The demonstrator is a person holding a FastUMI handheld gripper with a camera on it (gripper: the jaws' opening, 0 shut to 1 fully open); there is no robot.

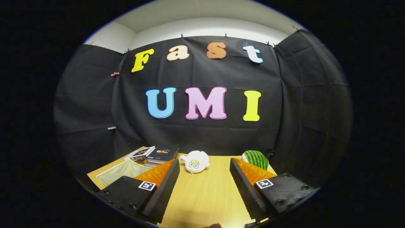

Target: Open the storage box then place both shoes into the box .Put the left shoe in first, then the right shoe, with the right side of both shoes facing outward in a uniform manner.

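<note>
My gripper is held above a wooden table, its two fingers spread wide apart with only bare tabletop between them. It is open and holds nothing. Left of the left finger lies a pale translucent flat thing with a light rim, possibly part of the storage box; I cannot tell for sure.
A white plush toy with a cartoon face sits just beyond the fingertips at the table's far edge. A stack of books lies to its left. A green striped watermelon toy rests behind the right finger. Black cloth walls close the booth.
</note>
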